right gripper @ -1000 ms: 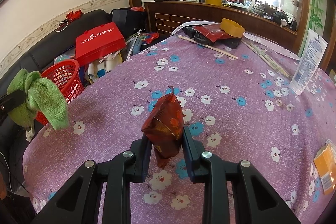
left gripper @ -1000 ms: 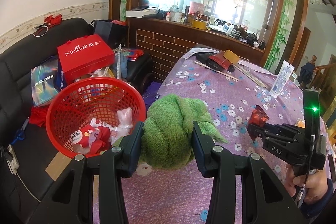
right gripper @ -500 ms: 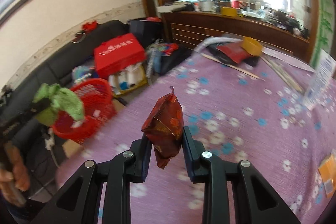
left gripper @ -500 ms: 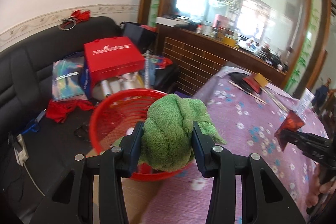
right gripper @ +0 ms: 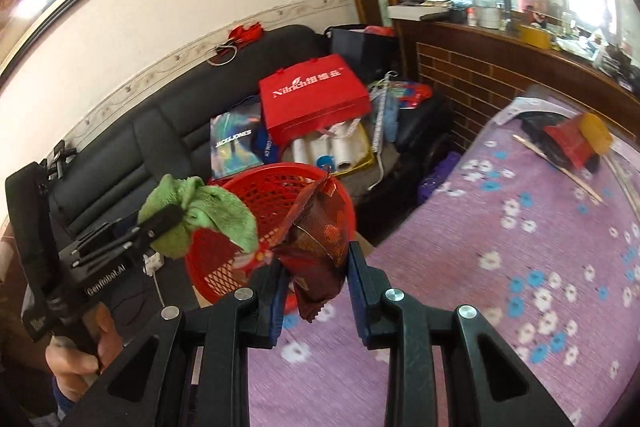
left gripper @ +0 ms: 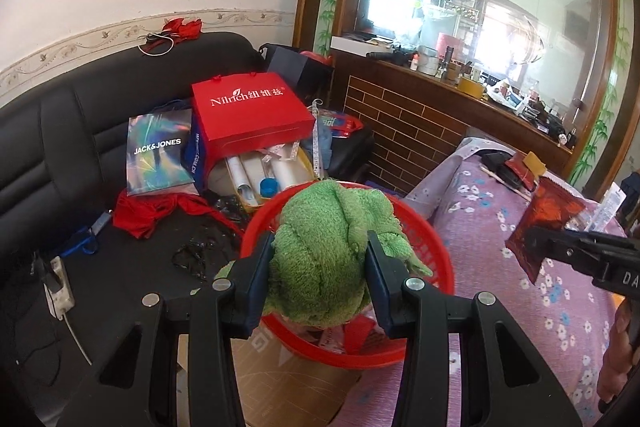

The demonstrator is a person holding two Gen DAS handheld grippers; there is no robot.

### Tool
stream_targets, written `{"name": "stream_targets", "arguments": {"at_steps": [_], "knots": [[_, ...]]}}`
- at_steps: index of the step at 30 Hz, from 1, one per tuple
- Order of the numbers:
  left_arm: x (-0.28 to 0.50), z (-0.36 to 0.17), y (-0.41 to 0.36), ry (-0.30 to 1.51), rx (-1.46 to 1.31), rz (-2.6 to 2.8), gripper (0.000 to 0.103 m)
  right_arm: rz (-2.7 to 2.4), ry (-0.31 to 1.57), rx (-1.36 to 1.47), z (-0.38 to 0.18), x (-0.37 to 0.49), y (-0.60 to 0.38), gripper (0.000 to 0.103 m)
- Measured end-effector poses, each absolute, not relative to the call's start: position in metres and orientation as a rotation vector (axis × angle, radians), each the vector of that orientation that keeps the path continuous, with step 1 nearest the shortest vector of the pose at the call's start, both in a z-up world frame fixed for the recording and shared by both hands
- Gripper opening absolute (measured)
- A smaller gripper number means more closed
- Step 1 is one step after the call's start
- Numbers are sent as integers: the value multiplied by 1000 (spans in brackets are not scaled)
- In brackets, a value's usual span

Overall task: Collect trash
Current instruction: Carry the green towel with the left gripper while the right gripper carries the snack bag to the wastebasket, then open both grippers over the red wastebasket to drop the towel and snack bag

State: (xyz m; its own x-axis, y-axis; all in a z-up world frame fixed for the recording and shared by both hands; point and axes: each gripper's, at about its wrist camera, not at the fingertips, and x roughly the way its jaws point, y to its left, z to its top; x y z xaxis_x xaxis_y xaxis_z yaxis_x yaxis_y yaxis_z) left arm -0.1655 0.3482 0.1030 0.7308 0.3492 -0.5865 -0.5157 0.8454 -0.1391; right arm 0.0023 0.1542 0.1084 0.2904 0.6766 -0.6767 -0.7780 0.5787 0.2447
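Observation:
My left gripper (left gripper: 320,259) is shut on a crumpled green cloth (left gripper: 328,247) and holds it over the near side of a red mesh basket (left gripper: 436,259). My right gripper (right gripper: 314,267) is shut on a dark red snack wrapper (right gripper: 320,239) and holds it just right of the basket (right gripper: 260,187), beside the table edge. The wrapper also shows in the left wrist view (left gripper: 548,219), and the cloth shows in the right wrist view (right gripper: 200,215). Some trash lies in the basket under the cloth.
The basket sits on a cardboard box (left gripper: 280,379) between a black sofa (left gripper: 60,131) and a table with a purple floral cloth (right gripper: 520,267). A red gift bag (left gripper: 248,115), a Jack&Jones bag (left gripper: 158,151) and paper rolls (left gripper: 256,171) lie on the sofa. Red and yellow items (right gripper: 576,139) lie at the table's far end.
Both grippers have swung left from over the table to the red basket, each still holding its item. The cloth now hangs over the basket and the wrapper is near its rim.

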Motion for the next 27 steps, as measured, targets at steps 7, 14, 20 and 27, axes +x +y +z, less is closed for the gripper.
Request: {"name": "stream_targets", "arguments": {"at_steps": [7, 14, 20, 27], "knots": [[-152, 92, 364, 603, -307, 486, 43, 999, 851, -131, 106, 13, 201, 32], [-143, 85, 360, 598, -282, 494, 74, 997, 919, -75, 86, 36, 229, 49], [-162, 91, 332, 556, -309, 431, 74, 964, 840, -53, 107, 30, 171, 59], [-145, 80, 253, 595, -225, 289, 78, 876, 840, -97, 93, 14, 102, 62]]}}
